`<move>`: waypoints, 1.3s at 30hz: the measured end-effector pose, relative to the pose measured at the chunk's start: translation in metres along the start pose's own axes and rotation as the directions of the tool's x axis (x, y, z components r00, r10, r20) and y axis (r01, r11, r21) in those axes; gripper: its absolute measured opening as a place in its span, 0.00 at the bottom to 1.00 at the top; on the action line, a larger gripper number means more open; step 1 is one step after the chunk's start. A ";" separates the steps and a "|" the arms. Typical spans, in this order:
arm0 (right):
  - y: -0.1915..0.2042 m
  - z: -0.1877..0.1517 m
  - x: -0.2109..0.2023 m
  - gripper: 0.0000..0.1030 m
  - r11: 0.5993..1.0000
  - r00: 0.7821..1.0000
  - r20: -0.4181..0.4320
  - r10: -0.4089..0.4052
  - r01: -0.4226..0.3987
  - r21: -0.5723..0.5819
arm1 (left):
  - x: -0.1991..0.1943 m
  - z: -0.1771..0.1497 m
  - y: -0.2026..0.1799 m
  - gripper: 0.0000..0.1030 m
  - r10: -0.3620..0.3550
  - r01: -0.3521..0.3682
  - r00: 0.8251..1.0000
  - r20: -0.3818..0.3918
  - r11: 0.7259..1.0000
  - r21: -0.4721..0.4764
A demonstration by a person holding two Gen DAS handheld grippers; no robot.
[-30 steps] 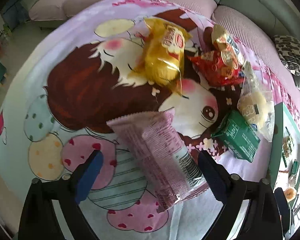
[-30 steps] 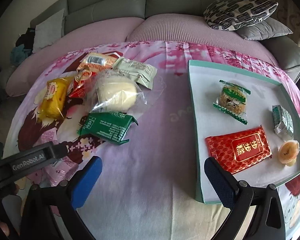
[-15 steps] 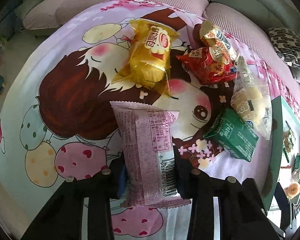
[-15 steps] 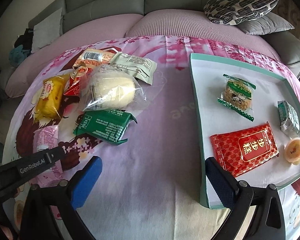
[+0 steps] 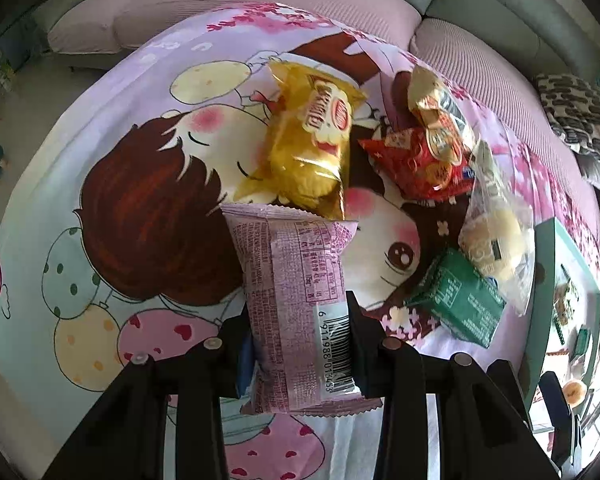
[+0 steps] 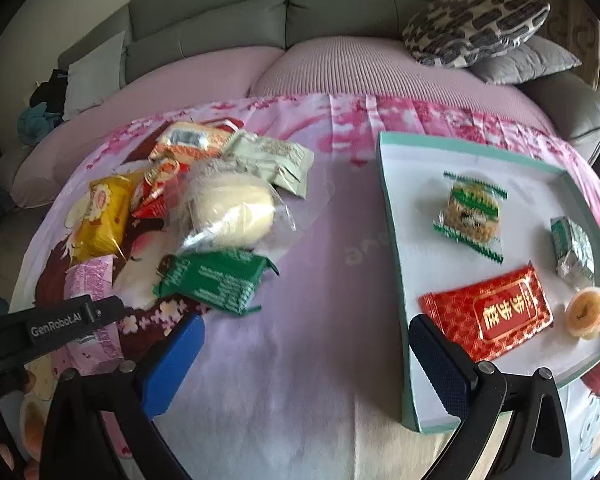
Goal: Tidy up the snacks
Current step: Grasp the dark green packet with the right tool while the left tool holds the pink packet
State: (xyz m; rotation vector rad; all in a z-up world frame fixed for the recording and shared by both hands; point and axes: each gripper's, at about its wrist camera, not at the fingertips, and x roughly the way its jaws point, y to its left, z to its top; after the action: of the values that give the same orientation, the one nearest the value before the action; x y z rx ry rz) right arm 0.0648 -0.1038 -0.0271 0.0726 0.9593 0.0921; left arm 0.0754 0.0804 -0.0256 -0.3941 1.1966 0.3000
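Behind everything sits a gray sofa (image 6: 284, 8), and in front of it a pink cartoon cloth (image 5: 100, 160) covers the surface where your snacks lie. Your left gripper (image 5: 300, 344) has its two fingers squeezed close on the pink packet (image 5: 296, 292), near the end with the bar code, and the far end of the packet sticks out over the cloth. Your right gripper (image 6: 304, 364) is wide open and holds nothing; it hangs over bare cloth just beside the tray (image 6: 392, 240). The tray already has a red packet (image 6: 488, 316), a little cake in a green wrapper (image 6: 470, 216), a small silver-green packet (image 6: 572, 252) and a jelly cup (image 6: 586, 312) in it. Be careful, because the pink packet is smooth and puffy, and you only hold one end. It could slip out or droop if you swing it fast. The yellow packet (image 5: 312, 140) lies just past its far end, so a low move could bump that one. On the way to the tray you pass the green packet (image 5: 456, 300) and the bun in the clear bag (image 5: 492, 240), and you could knock them if you stay low. Your open right gripper is near the path too, so the two could bump. If you squeeze too hard, the snack inside might crush.
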 end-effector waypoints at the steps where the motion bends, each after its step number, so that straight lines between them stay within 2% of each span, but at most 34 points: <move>1: 0.003 0.001 -0.001 1.00 1.000 1.000 0.007 -0.001 0.001 -0.006 | -0.001 0.003 0.005 0.39 -0.006 0.006 1.000 0.001 1.000 -0.004; 3: 0.009 0.001 -0.003 1.00 1.000 1.000 0.024 -0.010 0.011 -0.021 | -0.003 0.007 0.010 0.39 -0.013 0.013 1.000 0.001 1.000 -0.008; 11: 0.045 0.011 0.013 1.00 0.997 0.998 0.037 0.055 -0.053 -0.064 | -0.004 0.029 0.021 0.39 0.000 -0.001 1.000 0.018 1.000 0.023; 22: 0.069 0.013 0.053 0.99 0.997 1.000 -0.005 -0.008 0.008 -0.082 | 0.000 0.043 0.028 0.39 -0.002 0.002 1.000 0.011 0.999 0.052; 26: 0.068 0.013 0.057 0.92 0.997 1.000 -0.006 -0.021 0.020 -0.079 | 0.005 0.045 0.027 0.39 -0.004 0.004 1.000 0.003 0.999 0.054; 33: 0.062 0.012 0.052 0.73 0.997 1.000 -0.010 0.001 -0.001 -0.073 | 0.009 0.037 0.017 0.39 -0.002 0.002 1.000 0.000 0.998 0.061; 39: 0.052 0.006 0.043 0.69 0.998 0.999 -0.034 0.018 -0.020 -0.057 | 0.010 0.035 0.013 0.39 -0.002 0.001 1.000 0.005 0.997 0.073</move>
State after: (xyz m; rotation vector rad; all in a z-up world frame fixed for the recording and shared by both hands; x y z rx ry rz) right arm 0.0921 -0.0480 -0.0534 0.0272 0.9893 0.1388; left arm 0.1029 0.1082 -0.0259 -0.3304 1.1991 0.2547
